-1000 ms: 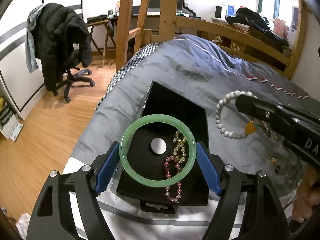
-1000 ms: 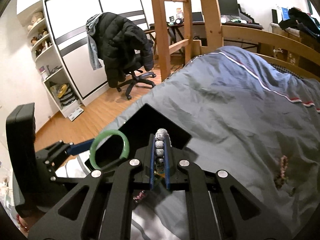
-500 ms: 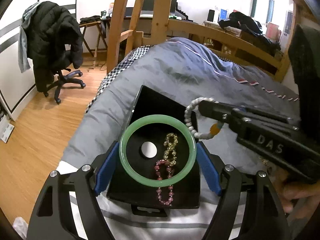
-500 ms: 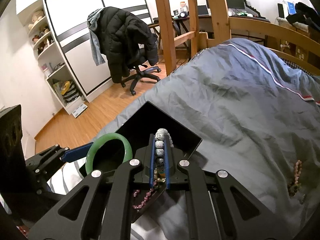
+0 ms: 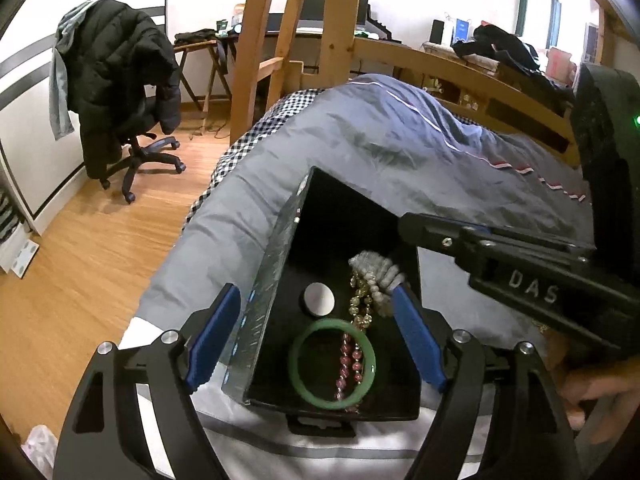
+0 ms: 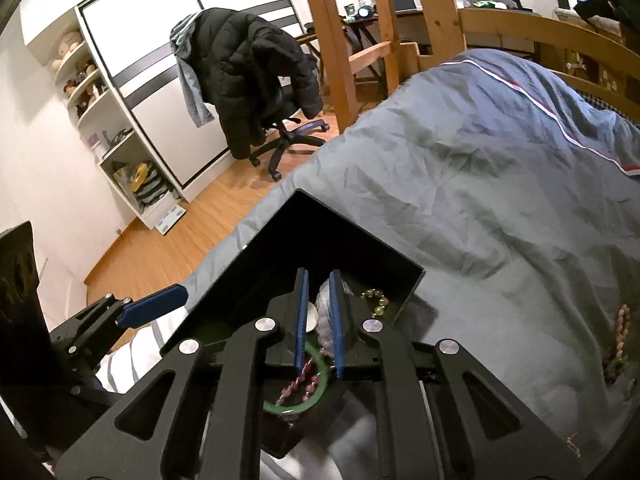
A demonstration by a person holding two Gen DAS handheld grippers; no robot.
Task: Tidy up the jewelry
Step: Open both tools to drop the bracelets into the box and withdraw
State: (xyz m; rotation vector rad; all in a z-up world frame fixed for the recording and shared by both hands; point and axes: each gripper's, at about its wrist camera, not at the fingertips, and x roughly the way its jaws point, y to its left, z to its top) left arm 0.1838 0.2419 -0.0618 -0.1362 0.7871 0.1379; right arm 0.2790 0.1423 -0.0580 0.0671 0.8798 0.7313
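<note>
A white bead bracelet (image 5: 376, 270) lies blurred in a heap at the far right of the black box (image 5: 276, 264), low in the centre of the left wrist view. Beside it a yellow bead strand (image 5: 360, 304) runs down to a pink bead strand (image 5: 350, 360), which crosses the green bangle (image 5: 304, 384) lying flat at the near end of the box floor, just below a white disc (image 5: 319, 299).

The right gripper (image 6: 318, 320) reaches in over the box's right rim, its jaws opening with a narrow gap; the white bracelet shows between the blue pads (image 6: 338, 320), and it cannot be told whether they still touch it.

The left gripper (image 5: 316, 332) is spread wide and holds nothing, its pads straddling the box.

The box rests on a grey duvet (image 5: 400, 152). More beads (image 6: 618, 340) lie on the duvet at the right edge of the right wrist view. A chair with a black jacket (image 5: 116, 80) stands upper left.
</note>
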